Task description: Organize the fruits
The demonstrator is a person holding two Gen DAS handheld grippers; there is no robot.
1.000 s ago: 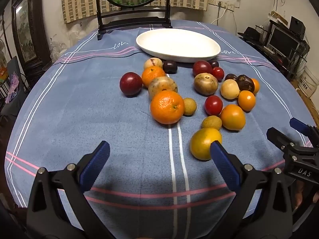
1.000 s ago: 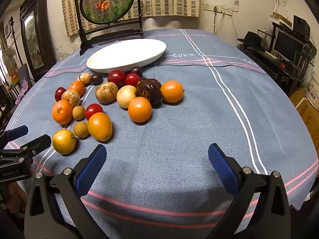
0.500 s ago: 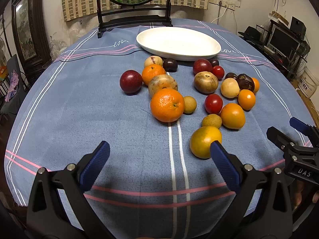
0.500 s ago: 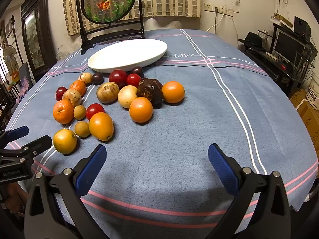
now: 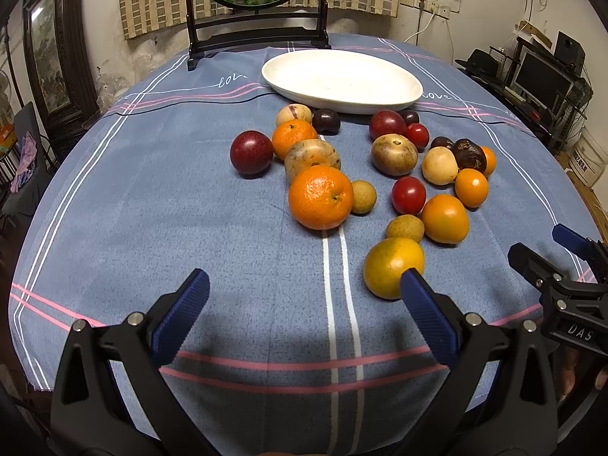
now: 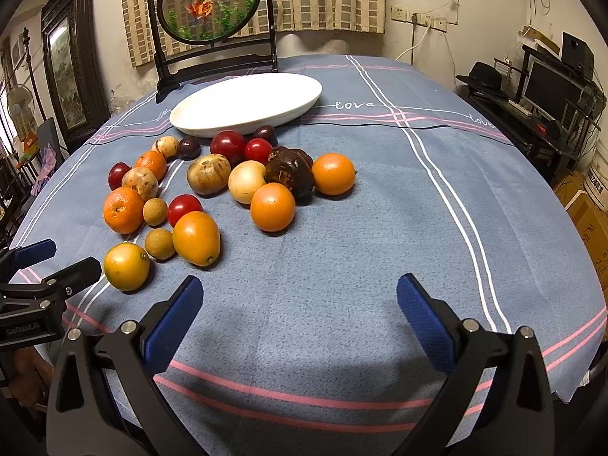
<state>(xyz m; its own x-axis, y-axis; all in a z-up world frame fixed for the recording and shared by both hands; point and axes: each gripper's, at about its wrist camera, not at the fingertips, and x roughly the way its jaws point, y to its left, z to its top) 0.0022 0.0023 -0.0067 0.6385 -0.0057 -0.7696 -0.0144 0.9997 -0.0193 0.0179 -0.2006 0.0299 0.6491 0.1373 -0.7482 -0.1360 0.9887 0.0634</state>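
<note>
White script "love" is embroidered on the blue tablecloth [image 6: 353,105], upper centre. "DAS" is printed on the right gripper [image 5: 579,332]; "GenRobot.AI" on the left gripper [image 6: 22,330], lower left.

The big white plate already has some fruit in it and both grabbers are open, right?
Not quite. The white plate has no fruit in it; all the fruit lies on the blue tablecloth, as both wrist views show. The left gripper and right gripper are indeed open.
</note>
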